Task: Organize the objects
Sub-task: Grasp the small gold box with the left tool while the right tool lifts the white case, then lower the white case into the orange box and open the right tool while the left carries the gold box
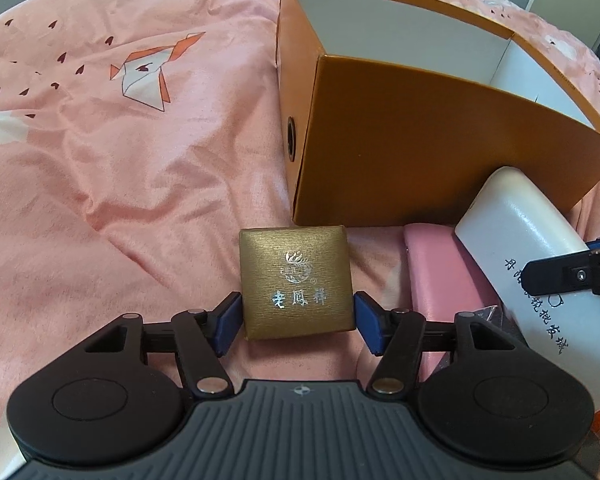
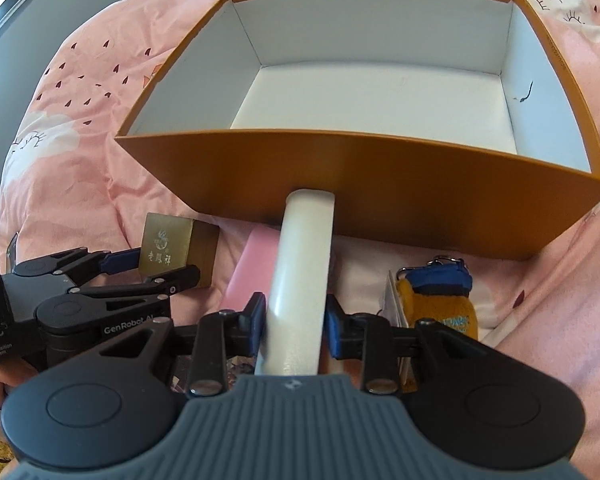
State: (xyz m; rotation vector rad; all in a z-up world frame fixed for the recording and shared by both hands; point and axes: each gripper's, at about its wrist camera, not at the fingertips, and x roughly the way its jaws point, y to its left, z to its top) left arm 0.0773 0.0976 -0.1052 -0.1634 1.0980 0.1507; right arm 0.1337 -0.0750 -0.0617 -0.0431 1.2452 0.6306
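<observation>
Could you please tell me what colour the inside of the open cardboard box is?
White inside the box, orange outside; the right wrist view shows it best.

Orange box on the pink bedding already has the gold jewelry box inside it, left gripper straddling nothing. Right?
No. In the right wrist view the orange box is empty; the gold jewelry box sits outside on the bedding, between the left gripper's fingers.

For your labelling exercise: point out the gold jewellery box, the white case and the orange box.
gold jewellery box [image 1: 296,284], left wrist view, lid centre.
white case [image 2: 300,288], right wrist view, upper face.
orange box [image 2: 380,184], right wrist view, near outer wall.
</observation>
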